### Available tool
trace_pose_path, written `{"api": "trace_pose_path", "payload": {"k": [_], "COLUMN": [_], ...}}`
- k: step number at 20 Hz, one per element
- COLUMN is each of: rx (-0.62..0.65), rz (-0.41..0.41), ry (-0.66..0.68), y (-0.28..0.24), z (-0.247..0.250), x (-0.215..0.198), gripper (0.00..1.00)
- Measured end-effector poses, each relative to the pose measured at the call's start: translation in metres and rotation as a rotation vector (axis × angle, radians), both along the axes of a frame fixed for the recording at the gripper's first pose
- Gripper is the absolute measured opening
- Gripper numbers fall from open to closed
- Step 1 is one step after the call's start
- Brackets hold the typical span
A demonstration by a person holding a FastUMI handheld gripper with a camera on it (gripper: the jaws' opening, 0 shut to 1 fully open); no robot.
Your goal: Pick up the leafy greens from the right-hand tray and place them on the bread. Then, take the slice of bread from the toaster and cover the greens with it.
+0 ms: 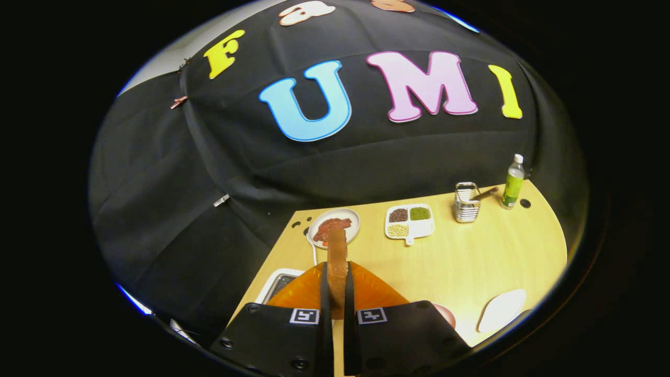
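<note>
Brown bread slice (pixel 337 264) in the orange-fingered claw (pixel 337 293), yellow wooden table (pixel 471 262), white plate (pixel 335 226), green bottle (pixel 512 183).

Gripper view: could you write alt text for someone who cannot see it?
The gripper is shut on a slice of bread held on edge above a wooden table. Beyond it are a plate of reddish food, a divided tray, a wire rack and a bottle.
</note>
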State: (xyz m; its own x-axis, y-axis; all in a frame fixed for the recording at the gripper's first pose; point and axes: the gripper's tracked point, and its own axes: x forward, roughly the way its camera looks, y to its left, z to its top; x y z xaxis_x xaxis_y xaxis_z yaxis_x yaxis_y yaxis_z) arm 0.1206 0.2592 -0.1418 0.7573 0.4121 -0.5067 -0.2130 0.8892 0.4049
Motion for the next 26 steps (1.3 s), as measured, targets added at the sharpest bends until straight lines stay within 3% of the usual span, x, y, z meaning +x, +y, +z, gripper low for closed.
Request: {"api": "trace_pose_path", "payload": {"k": [8,13,21,26], "rx": [0.014,0.013,0.038,0.004], "rz": [0.001,0.019,-0.058,-0.109], "ry": [0.202,0.259,0.334,0.363], "y": [-0.032,-0.042,-0.077,-0.101], "z": [-0.104,-0.139,-0.181,-0.199], "x": [-0.042,-0.053,-0.060,-0.063], "gripper": [0.12,0.12,0.12,0.20]}}
